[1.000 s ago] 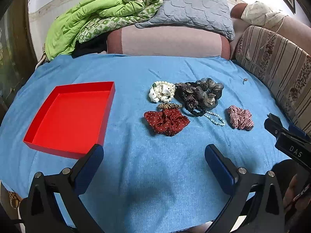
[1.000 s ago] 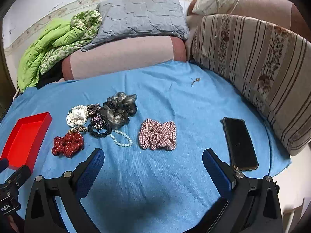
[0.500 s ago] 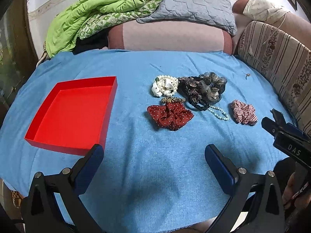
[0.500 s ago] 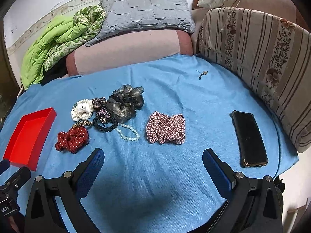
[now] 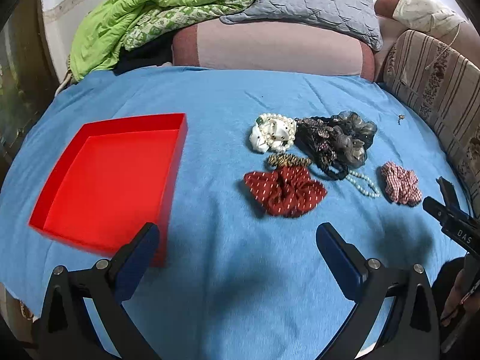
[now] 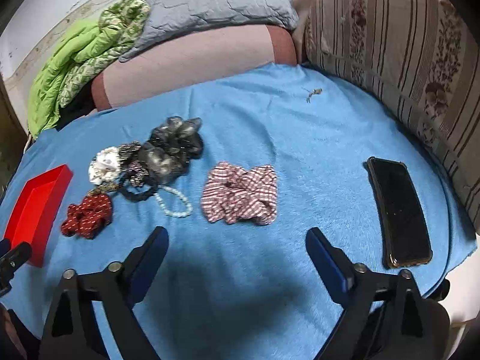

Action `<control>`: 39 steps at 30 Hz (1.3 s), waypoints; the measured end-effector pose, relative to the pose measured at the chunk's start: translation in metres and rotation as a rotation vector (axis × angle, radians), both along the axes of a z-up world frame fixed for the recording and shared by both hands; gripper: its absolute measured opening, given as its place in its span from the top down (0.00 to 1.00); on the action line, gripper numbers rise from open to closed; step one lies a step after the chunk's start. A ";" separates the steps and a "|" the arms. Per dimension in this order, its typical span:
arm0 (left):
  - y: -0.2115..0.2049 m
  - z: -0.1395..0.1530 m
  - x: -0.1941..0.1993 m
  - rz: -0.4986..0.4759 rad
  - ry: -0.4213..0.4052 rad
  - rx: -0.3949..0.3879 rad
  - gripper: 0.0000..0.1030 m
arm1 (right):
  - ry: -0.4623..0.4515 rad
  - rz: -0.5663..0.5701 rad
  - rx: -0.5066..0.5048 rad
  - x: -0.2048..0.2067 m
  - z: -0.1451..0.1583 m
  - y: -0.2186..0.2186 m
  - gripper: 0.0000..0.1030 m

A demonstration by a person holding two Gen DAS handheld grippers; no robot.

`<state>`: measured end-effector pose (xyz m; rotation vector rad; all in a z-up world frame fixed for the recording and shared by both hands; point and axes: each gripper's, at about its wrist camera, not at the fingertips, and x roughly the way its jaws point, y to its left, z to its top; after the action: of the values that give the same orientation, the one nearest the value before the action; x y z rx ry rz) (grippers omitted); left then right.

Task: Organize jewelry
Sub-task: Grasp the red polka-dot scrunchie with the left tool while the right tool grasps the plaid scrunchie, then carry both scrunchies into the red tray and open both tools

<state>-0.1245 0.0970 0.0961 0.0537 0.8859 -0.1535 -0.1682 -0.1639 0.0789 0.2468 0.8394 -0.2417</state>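
A red tray (image 5: 60,180) lies empty on the blue cloth, left. A heap of accessories lies in the middle: a dark red dotted scrunchie (image 5: 285,193), a white pearl piece (image 5: 271,136), a grey-black scrunchie (image 5: 345,142), a pearl bracelet (image 5: 364,184) and a checked scrunchie (image 5: 400,183). My left gripper (image 5: 237,246) is open and empty, near the dark red scrunchie. My right gripper (image 6: 237,250) is open and empty, close before the checked scrunchie (image 6: 240,193). The tray (image 6: 36,207) shows at the left of the right wrist view.
A black phone (image 6: 399,213) lies on the cloth at the right. A small trinket (image 6: 313,93) lies far back. A pink bolster (image 5: 279,51), grey pillow (image 5: 315,0) and green quilt (image 5: 135,15) line the back. A striped cushion (image 6: 405,60) borders the right.
Both grippers have moved forward and lower toward the accessories, which now look larger. Both stay open and empty. Nothing on the cloth has moved.
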 end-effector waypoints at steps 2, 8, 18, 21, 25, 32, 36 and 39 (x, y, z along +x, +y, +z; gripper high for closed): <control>-0.006 -0.003 0.013 -0.016 0.002 -0.002 0.00 | 0.015 -0.002 0.002 0.008 -0.004 -0.009 0.16; -0.029 -0.019 0.052 -0.068 0.031 0.031 0.00 | 0.038 -0.011 0.026 0.030 -0.014 -0.031 0.17; -0.048 -0.065 0.102 -0.140 0.227 -0.021 0.77 | 0.081 0.017 0.087 0.064 -0.037 -0.033 0.30; -0.050 -0.064 0.099 -0.151 0.220 -0.027 0.87 | 0.105 0.034 0.108 0.072 -0.045 -0.031 0.55; -0.044 -0.048 0.084 -0.166 0.202 -0.057 0.88 | 0.093 0.053 0.134 0.070 -0.040 -0.026 0.82; 0.006 0.001 0.056 -0.124 0.123 -0.176 0.88 | 0.039 0.095 0.162 0.054 -0.004 -0.004 0.85; 0.057 0.023 0.056 -0.039 0.075 -0.195 0.88 | -0.009 0.190 0.165 0.056 0.029 0.033 0.85; 0.103 0.026 0.064 0.044 0.049 -0.173 0.88 | -0.025 0.298 0.185 0.069 0.047 0.071 0.85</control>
<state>-0.0608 0.1996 0.1223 -0.1312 0.9193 -0.1910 -0.0989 -0.0929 0.1255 0.2928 0.8629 0.1177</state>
